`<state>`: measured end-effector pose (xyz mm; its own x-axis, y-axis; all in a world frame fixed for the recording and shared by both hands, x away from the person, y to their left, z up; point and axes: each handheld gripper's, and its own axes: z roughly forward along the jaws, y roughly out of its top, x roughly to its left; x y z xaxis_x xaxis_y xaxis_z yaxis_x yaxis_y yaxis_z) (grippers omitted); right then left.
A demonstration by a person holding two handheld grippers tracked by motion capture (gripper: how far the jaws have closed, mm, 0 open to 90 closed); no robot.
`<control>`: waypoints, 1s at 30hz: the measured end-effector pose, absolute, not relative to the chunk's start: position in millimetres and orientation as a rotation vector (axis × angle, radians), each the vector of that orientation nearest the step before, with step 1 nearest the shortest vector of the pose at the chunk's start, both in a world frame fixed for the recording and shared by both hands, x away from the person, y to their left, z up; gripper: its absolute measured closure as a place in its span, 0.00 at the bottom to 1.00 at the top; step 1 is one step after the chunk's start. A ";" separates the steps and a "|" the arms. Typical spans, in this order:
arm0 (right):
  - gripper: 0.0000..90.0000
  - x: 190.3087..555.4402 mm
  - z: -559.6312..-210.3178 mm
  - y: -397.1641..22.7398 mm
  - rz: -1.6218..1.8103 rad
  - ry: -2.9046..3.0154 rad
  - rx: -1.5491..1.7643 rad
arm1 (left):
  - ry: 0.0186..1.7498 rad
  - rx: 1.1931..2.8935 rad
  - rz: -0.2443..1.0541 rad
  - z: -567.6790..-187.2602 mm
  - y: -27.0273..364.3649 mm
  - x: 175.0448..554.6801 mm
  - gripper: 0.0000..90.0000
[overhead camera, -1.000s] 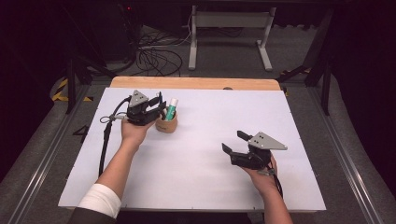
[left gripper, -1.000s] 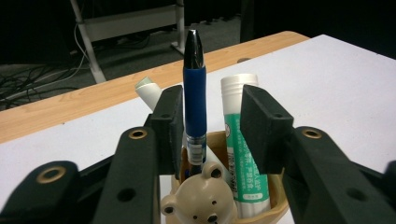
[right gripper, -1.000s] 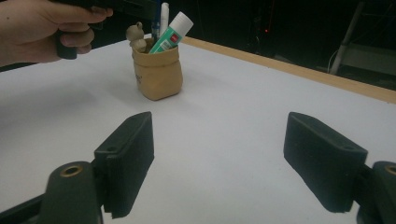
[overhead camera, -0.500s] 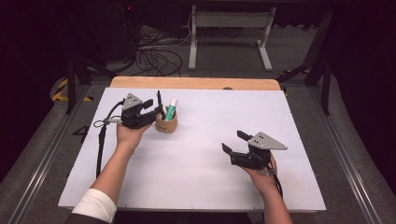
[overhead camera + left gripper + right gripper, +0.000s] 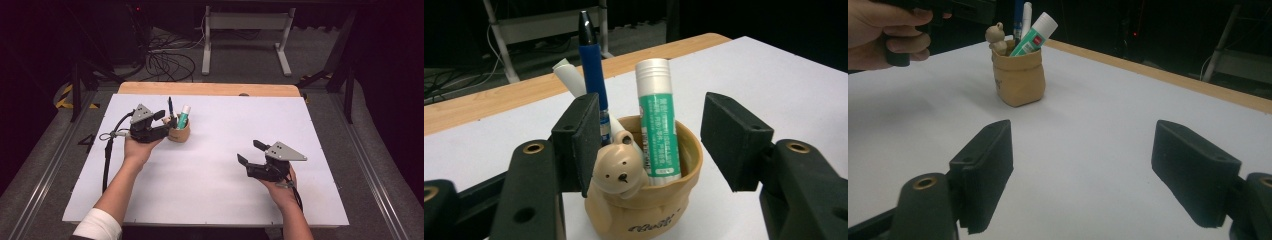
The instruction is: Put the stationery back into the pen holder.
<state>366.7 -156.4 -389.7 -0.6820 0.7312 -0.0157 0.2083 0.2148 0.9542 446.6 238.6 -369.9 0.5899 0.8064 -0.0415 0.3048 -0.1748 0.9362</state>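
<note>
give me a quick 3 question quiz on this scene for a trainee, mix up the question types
1. True or false: the left gripper is shut on the blue pen.
2. Which item stands in the tan bear-faced holder cup? A) scissors B) green-and-white glue stick C) ruler
3. Fill in: the right gripper hangs open over the bare white ____.

Key
1. False: its jaws stand open on either side of the cup, touching nothing that can be seen.
2. B
3. table
</note>
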 end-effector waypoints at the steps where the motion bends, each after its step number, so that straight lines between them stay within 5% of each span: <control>1: 0.28 366.6 -389.8 -156.4 1.477 2.025 0.867 | 0.916 1.746 0.585 -370.3 238.5 445.4 0.45; 30: 0.28 366.4 -389.6 -157.2 1.478 2.017 0.866 | 0.829 1.795 0.593 -381.7 240.6 409.7 0.38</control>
